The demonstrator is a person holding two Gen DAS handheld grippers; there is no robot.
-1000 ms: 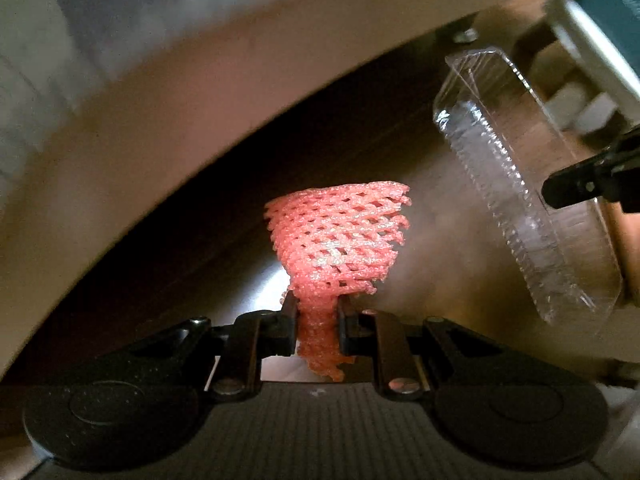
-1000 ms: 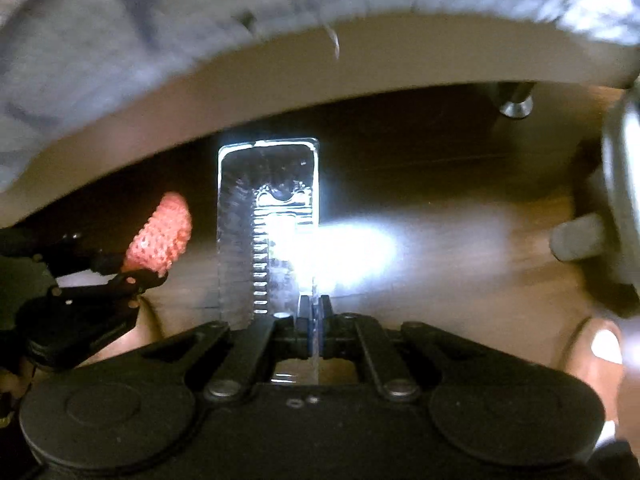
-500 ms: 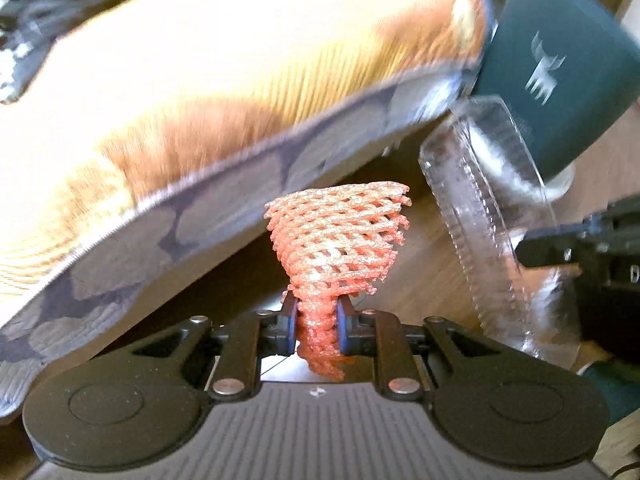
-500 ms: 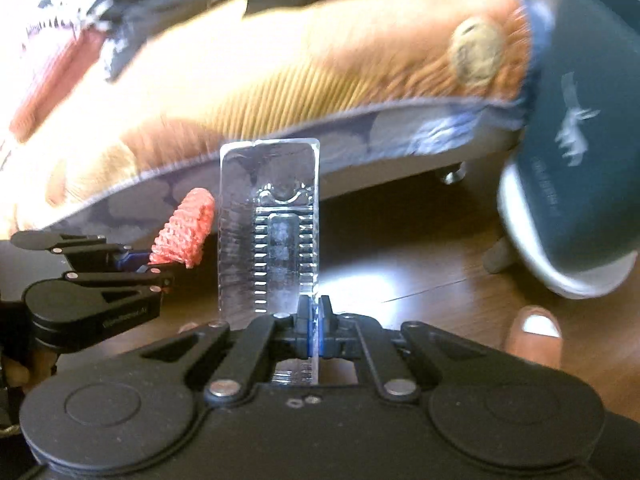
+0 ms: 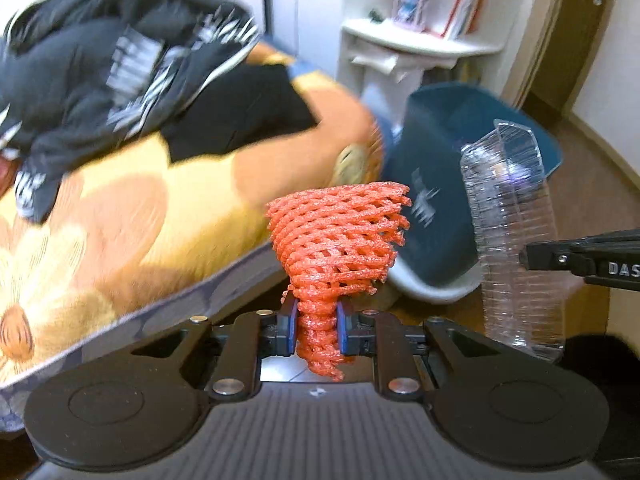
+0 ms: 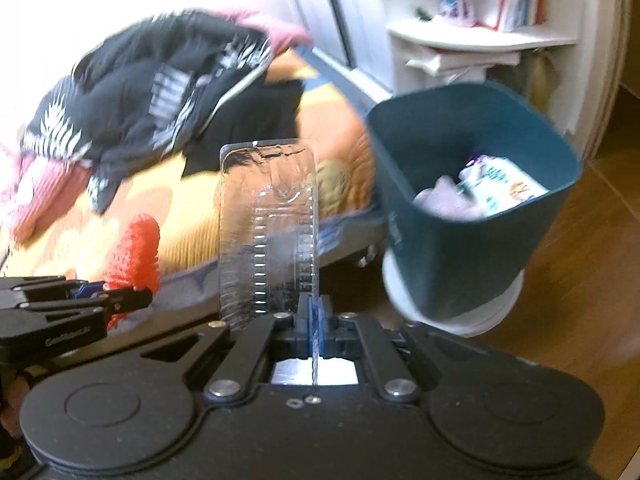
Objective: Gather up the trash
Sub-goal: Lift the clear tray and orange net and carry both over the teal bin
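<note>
My left gripper [image 5: 317, 322] is shut on a red foam fruit net [image 5: 340, 236] that fans out above the jaws. My right gripper [image 6: 315, 318] is shut on the edge of a clear plastic tray [image 6: 266, 232] held upright. The net also shows in the right wrist view [image 6: 136, 248], with the left gripper [image 6: 120, 300] at the far left. The tray [image 5: 512, 232] shows right of the net in the left wrist view. A dark blue trash bin [image 6: 472, 208] with paper trash inside stands ahead and to the right; it also shows in the left wrist view [image 5: 444, 184].
A bed with an orange patterned cover [image 5: 160, 208] and dark clothes [image 5: 120, 60] lies to the left. A white shelf unit [image 6: 472, 52] with books stands behind the bin. The floor [image 6: 580, 280] is brown wood.
Both grippers have risen from the dark space under the bed up to bed height, still holding the net and the tray. The bin's open top has come into view.
</note>
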